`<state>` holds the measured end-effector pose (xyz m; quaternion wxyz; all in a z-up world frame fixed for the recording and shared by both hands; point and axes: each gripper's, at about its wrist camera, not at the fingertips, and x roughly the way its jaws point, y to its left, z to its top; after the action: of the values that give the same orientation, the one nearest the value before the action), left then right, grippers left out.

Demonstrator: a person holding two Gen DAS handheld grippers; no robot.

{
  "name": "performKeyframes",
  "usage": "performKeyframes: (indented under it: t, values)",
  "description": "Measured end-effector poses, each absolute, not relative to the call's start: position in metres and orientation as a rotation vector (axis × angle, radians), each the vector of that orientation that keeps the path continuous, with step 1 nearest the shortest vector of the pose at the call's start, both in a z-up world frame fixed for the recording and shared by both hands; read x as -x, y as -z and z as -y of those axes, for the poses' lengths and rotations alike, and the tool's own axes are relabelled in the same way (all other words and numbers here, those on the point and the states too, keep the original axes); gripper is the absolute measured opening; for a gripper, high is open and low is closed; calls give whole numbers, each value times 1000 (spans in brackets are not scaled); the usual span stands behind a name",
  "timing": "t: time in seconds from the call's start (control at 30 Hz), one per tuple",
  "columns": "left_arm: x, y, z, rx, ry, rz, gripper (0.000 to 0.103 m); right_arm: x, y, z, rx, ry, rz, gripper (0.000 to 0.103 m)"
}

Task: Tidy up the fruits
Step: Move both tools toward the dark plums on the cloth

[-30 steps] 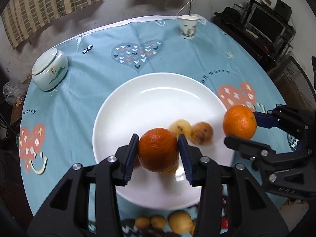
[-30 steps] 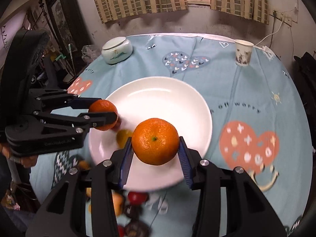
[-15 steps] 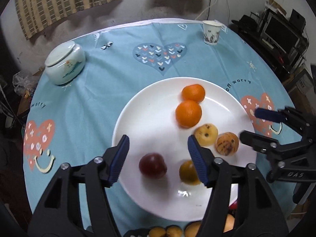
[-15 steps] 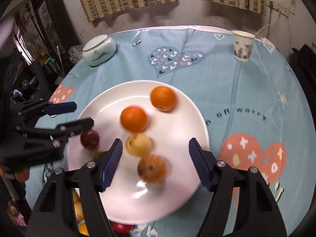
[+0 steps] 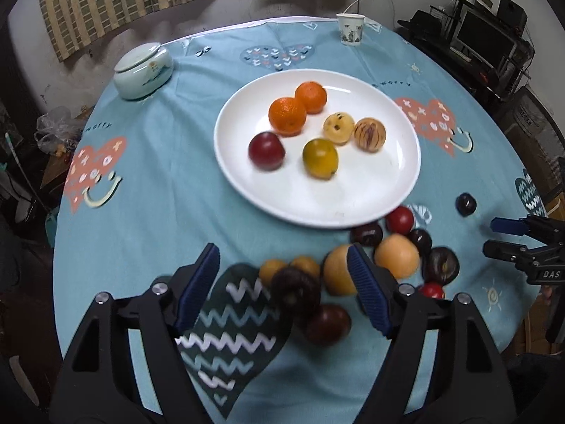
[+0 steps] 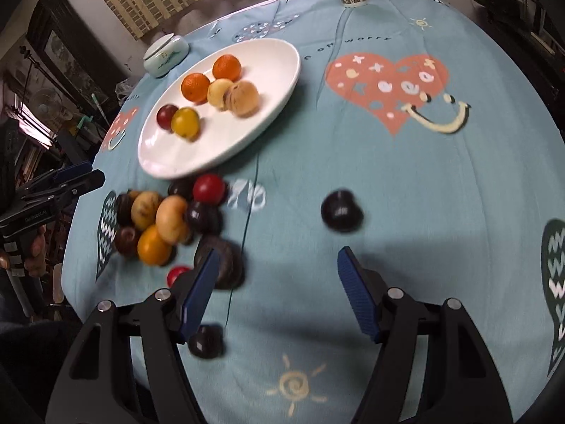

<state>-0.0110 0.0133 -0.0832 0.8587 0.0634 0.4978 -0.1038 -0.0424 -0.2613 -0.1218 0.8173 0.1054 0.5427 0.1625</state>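
Observation:
A white plate holds two oranges, a dark red plum, a yellow-green fruit and two pale speckled fruits. A pile of loose fruits lies on the cloth in front of the plate. My left gripper is open and empty over the pile's near left side. My right gripper is open and empty, with a lone dark plum ahead of it. The right gripper also shows in the left wrist view.
A pale lidded ceramic jar stands at the far left and a paper cup at the far edge. The round table carries a blue cloth with heart prints. A small dark plum lies under my right gripper's left finger.
Both grippers let their oranges go onto the plate, opened, and pulled back toward the near edge. The loose fruit pile has come into full view.

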Motion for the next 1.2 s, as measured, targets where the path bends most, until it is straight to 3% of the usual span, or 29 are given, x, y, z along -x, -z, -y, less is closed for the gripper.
performKeyframes:
  t: [0.77,1.0,1.2]
  values:
    - [81,96,-39,-96,204,-1100,81,106,129,205,-51,-508,-1200,70]
    - [90,97,-13,-145,318,-1101,81,103,128,218,-70,-451,-1182,70]
    - [111,98,56,-309,636,-1094,81,101,124,246,-85,-384,-1176,70]
